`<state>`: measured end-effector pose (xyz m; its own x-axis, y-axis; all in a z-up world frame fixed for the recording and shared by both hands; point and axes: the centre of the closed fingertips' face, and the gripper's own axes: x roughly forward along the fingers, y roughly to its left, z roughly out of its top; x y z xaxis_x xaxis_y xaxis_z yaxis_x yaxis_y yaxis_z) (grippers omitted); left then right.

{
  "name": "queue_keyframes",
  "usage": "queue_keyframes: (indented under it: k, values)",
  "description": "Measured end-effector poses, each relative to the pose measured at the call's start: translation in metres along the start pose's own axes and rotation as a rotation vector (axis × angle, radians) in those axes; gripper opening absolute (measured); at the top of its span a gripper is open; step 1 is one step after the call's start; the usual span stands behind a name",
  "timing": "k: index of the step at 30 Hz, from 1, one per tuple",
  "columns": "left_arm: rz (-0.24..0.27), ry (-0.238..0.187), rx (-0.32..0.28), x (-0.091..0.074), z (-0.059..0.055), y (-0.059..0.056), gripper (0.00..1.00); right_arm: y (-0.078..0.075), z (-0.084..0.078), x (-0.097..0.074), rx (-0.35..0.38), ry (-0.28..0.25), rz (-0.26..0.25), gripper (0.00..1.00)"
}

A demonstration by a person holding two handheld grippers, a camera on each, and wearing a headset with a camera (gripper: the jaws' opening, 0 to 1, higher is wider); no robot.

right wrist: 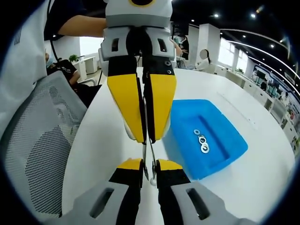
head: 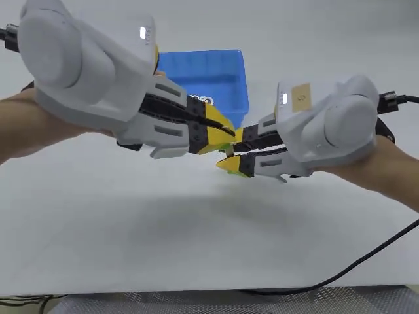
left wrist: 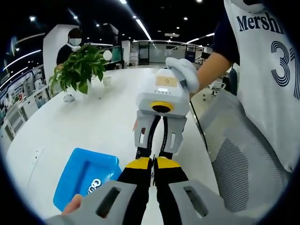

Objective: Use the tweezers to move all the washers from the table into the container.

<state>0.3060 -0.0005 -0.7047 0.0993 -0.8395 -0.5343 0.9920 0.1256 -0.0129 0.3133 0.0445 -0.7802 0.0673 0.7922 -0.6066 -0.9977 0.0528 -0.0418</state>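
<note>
Left gripper (head: 226, 131) and right gripper (head: 228, 162) tip to tip, both pairs of jaws closed.

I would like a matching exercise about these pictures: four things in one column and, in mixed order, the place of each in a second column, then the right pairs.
Things:
1. washers
2. tweezers
3. plant
4. chair

Places:
A. beside the table, off its edge
B. inside the blue container
C. between yellow tongs
D. standing on the table, far from the container

Pairs: 1-B, 2-C, 3-D, 4-A
</note>
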Motion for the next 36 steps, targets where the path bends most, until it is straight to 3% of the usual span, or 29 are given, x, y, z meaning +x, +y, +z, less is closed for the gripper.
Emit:
queue_keyframes:
  k: [17,26,36]
  values:
    - [-0.005,0.013,-0.004,0.004,-0.003,0.004,0.06,-0.003,-0.005,0.002,0.02,-0.011,-0.004,0.12]
    - [-0.009,0.026,-0.011,0.007,-0.008,0.006,0.06,-0.001,-0.01,0.004,0.004,0.012,0.004,0.12]
    - [-0.01,0.026,-0.004,0.008,-0.009,0.007,0.06,-0.004,-0.007,-0.006,0.007,0.003,-0.016,0.14]
